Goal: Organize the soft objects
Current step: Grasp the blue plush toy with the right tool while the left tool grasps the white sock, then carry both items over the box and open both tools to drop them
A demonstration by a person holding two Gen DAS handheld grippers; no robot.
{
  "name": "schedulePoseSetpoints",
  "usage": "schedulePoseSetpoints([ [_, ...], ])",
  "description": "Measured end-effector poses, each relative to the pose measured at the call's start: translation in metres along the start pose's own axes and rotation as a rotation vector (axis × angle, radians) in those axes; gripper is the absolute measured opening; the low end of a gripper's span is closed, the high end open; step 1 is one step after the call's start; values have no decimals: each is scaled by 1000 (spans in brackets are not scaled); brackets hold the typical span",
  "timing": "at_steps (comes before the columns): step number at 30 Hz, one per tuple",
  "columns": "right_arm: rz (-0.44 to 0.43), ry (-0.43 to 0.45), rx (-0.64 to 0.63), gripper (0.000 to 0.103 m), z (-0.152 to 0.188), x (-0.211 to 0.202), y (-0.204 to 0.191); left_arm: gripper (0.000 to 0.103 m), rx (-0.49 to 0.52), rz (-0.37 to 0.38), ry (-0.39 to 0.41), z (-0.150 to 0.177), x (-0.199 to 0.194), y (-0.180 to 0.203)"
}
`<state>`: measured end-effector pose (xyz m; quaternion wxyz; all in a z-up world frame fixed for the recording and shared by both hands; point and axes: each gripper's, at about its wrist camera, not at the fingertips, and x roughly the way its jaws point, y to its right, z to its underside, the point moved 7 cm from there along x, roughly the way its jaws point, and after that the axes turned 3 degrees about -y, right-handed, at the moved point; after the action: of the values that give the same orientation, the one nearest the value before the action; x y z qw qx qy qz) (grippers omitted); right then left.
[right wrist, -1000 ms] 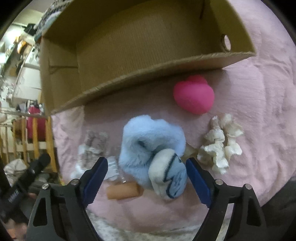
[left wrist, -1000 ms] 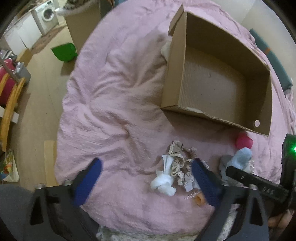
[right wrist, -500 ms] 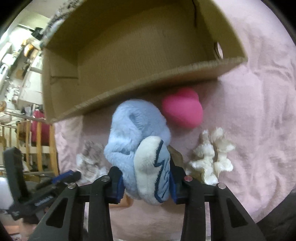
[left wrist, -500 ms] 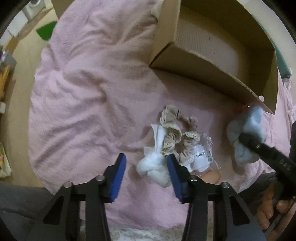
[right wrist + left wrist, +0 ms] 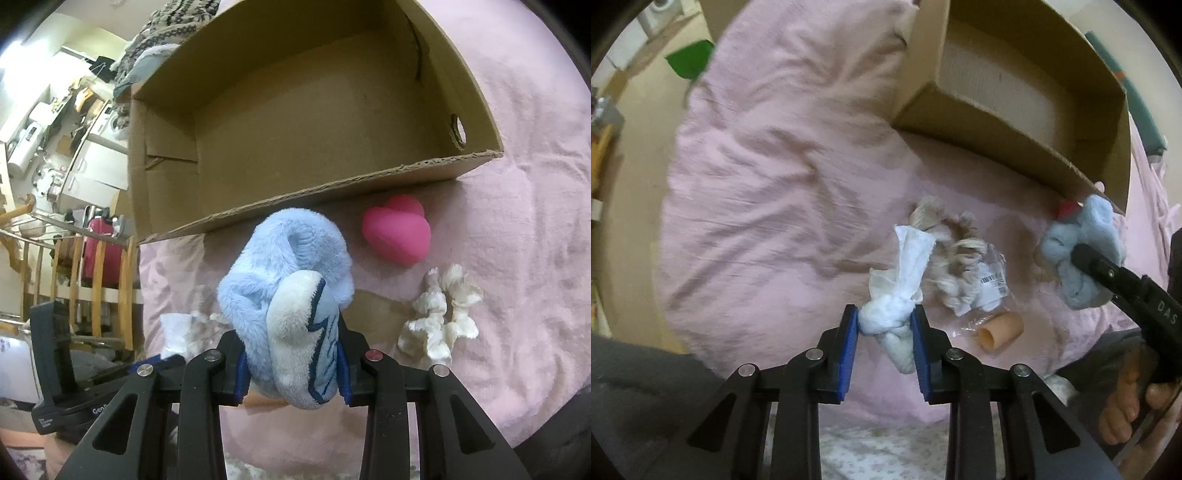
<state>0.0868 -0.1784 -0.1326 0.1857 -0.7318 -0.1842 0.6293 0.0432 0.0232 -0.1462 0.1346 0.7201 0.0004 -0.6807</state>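
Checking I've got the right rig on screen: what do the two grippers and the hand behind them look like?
Both the left gripper and right gripper have black angular frames with silver rivets and blue finger pads. White lettering marks the right one's body. A bare hand grips it; no cables visible.

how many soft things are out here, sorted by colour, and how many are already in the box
blue: 1, plush toy in the right gripper
white: 2, knotted cloth in the left gripper, frilly scrunchie
pink: 1, heart sponge
beige: 1, lace scrunchie bundle
total: 5
in the cardboard box: 0
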Motion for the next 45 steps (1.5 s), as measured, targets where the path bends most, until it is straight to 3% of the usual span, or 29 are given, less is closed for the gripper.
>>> schedulePoseSetpoints([
  [7,-58,26,-30,38,8,-20,-13,25,-4,-62,124,0,-33,0],
  [16,-150,199,-88,38,-19,-81,-25,25,54,-70,333,-50,-90,20],
  [19,-143,258,-104,38,-39,-97,-24,25,85,-76,413,-71,-103,35],
  [23,-119,292,-108,38,-65,-107,-20,25,105,-86,449,-99,-100,49],
  [28,-57,328,-125,38,-86,-94,-16,25,161,-69,537,-124,-90,70],
  [38,93,282,-148,39,-81,-48,-1,26,214,-109,533,-132,-56,76],
  [45,152,261,-209,39,-73,-37,-6,26,171,-74,524,-129,-49,71],
])
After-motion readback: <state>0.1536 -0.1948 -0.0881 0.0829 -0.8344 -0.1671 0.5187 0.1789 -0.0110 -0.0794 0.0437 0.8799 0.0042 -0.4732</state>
